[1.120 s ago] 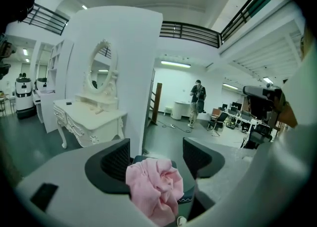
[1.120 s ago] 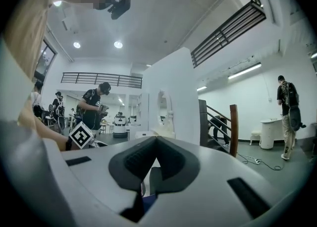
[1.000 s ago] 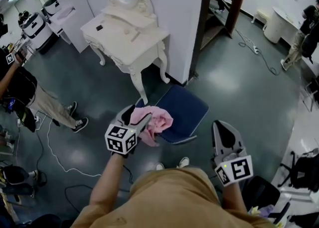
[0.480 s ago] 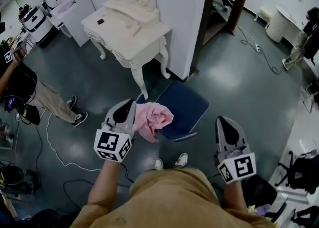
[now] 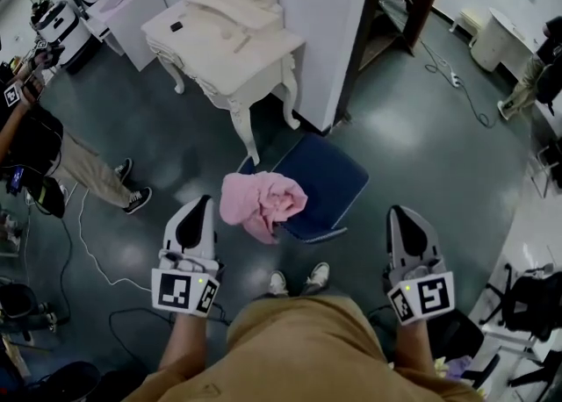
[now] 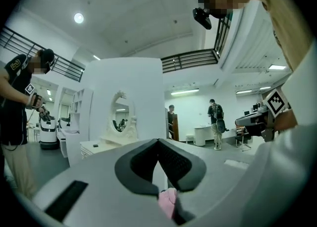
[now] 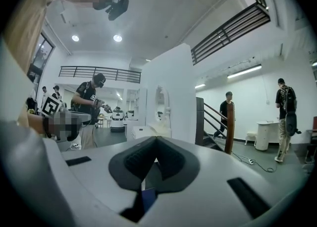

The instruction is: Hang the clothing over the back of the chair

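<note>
Left gripper view: left gripper has its jaws fully together, tips meeting, nothing pinched; the pink scrap showing under them is the garment further off, not a hold; right gripper view: right gripper likewise closed tip to tip and empty, with a bit of blue chair seen below the gap. Head view: pink garment lies bunched on the near left edge of the blue chair, just beside the left gripper's tip but apart from it; right gripper well apart, on the chair's other side. From this steep angle I cannot tell whether the edge under the garment is the top of the chair back. Judgement: garment placed, drape not yet tidy; to do it well, open one gripper, take a single hem rather than the whole wad, lift clear, and lay it across the back so that similar lengths hang on each side; use the second gripper to spread folds; let go only once it sits without sliding. Count: grippers 2; garment 1; chair 1; white dressing table 1; bystanders in head view 2.
</note>
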Motion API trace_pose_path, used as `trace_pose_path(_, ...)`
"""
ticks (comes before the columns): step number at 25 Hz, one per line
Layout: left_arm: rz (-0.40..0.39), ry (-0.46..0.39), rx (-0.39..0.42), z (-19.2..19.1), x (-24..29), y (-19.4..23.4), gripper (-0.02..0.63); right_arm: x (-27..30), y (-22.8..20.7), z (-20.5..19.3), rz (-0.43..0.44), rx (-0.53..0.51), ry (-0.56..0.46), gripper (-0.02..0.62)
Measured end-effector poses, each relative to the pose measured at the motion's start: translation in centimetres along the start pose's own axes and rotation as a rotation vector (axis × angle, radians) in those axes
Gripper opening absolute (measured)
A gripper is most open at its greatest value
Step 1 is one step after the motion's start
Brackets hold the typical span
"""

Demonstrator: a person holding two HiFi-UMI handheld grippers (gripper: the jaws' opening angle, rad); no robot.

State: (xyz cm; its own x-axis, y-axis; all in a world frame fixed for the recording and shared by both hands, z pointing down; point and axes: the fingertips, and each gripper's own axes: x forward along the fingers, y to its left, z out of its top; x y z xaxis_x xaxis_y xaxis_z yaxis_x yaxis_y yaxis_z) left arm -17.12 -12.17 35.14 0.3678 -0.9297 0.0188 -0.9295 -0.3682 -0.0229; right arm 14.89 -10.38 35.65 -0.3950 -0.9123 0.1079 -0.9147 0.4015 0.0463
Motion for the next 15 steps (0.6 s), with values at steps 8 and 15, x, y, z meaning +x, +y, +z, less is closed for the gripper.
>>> trace_pose_path(8, 0.007, 0.014, -0.001, -1.4, -1.5, -0.3, 0.003, -0.5, 0.6, -1.3, 0.000, -0.005, 0.035, 0.003)
trace_pose_path(15, -0.015, -0.002, 0.002, -1.1, -0.9, -1.0, 0.004, -0.3, 1.4, -0.9, 0.010, -0.033, 0.025, 0.003)
